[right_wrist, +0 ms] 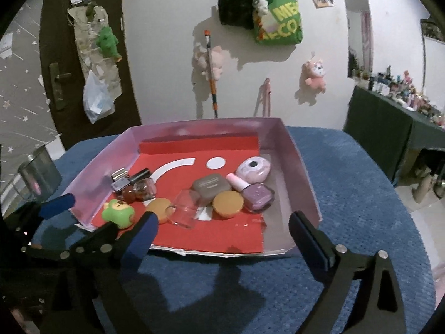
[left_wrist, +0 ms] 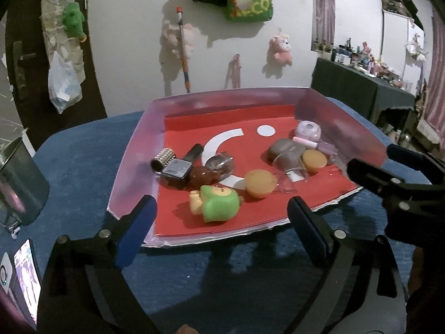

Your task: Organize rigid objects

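Observation:
A pink-walled tray [left_wrist: 130, 150] with a red floor lies on the blue table. It holds a green toy figure [left_wrist: 217, 203], two orange lids [left_wrist: 260, 183], a grey case [left_wrist: 283, 147], a clear cup [left_wrist: 289, 167], brown bottles [left_wrist: 194, 175] and a purple nail polish [right_wrist: 257, 193] beside a pink round pot [right_wrist: 253, 169]. My left gripper [left_wrist: 222, 208] is open at the tray's near edge. The green toy lies just beyond its tips, untouched. My right gripper [right_wrist: 224, 222] stands open over the same edge, holding nothing.
A metal cup [left_wrist: 22, 181] stands on the table's left side, with a lit phone [left_wrist: 26, 275] nearer me. Blue cloth [right_wrist: 347, 194] surrounds the tray. A dark side table [left_wrist: 361, 89] crowded with small bottles stands at the right. Bags and plush toys hang on the wall.

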